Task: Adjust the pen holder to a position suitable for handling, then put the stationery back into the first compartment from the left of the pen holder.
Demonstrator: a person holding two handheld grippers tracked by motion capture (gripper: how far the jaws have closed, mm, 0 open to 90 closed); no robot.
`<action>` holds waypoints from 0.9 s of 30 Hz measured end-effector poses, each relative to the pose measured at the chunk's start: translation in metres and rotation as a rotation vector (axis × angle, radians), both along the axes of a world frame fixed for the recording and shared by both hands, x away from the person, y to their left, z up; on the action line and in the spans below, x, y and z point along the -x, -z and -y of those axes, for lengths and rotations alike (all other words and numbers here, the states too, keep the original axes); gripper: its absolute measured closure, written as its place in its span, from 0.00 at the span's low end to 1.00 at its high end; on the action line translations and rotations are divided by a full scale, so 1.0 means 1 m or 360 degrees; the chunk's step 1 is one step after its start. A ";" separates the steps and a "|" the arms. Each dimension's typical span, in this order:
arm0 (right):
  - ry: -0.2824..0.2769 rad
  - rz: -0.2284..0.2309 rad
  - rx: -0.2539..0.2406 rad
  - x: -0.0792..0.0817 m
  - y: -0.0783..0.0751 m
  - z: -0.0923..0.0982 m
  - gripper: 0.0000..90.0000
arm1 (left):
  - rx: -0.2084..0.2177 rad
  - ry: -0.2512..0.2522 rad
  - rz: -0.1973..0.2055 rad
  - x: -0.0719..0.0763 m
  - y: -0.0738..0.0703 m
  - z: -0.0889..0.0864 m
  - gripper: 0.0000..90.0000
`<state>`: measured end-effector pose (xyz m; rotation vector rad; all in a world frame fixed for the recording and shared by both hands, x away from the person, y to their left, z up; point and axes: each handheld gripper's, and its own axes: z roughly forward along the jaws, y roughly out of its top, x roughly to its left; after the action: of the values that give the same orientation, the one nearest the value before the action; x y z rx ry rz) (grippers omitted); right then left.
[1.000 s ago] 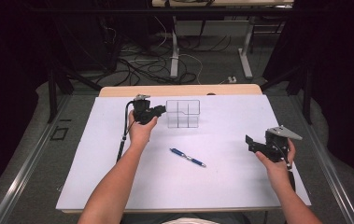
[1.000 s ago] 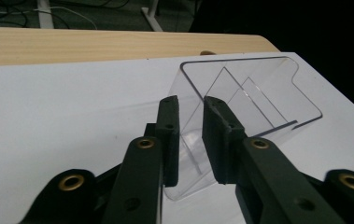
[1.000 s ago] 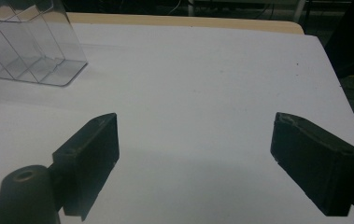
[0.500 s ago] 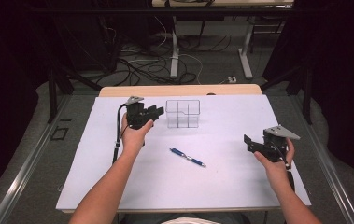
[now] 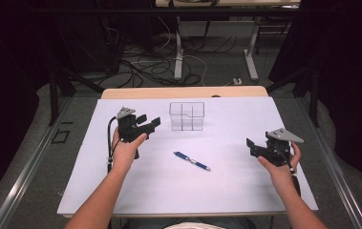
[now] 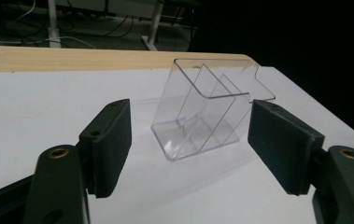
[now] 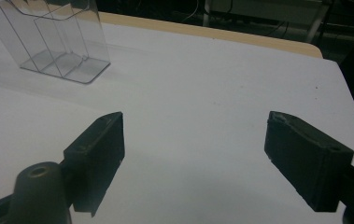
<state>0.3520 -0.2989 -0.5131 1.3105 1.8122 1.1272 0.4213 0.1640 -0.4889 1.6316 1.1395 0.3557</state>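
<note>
High view first, and I've got the clear plastic organizer (image 5: 186,116) standing upright toward the far middle of the bench (image 5: 226,191), its thin walls splitting it into several compartments. I can see straight through every one of them to the white surface beneath; nothing sits inside. A blue pen (image 5: 191,161) lies nearer me, slanted, on the open white sheet, well apart from the organizer and roughly midway between my two hands.

My left gripper (image 5: 152,125) is held up just beside the organizer's left side, not touching it. Through the left gripper view, the jaws stand wide apart with the organizer (image 6: 207,109) framed squarely between them, farther out on the bench, and nothing is pinched. My right gripper (image 5: 251,146) hovers near the bench's right edge, well apart from both pen and organizer. In the right gripper view its jaws are spread wide as well, with only bare white surface between them, and the organizer (image 7: 48,39) sits off at the upper left.

Materials: the organizer is glossy, transparent, with rounded corners and stepped partitions. The jaws are matte black blocks with flat inner faces. The bench top is smooth white over a pale wood edge (image 5: 183,92) at the far side.
</note>
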 end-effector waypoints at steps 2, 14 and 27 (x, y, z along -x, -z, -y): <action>0.0002 -0.0011 -0.0008 0.001 -0.001 -0.001 0.22 | -0.0023 0.0008 0.0022 0.005 0.000 -0.004 0.31; -0.0031 -0.0016 0.0006 0.002 0.000 -0.002 0.22 | -0.0172 -0.0088 0.0143 0.048 -0.007 -0.020 0.25; -0.0076 -0.0034 -0.0006 0.004 0.000 -0.010 0.22 | -0.0237 -0.0051 0.0146 0.074 0.002 -0.025 0.11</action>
<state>0.3479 -0.2889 -0.5134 1.2924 1.8671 1.1468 0.3478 0.1886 -0.4912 1.7095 1.0921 0.5416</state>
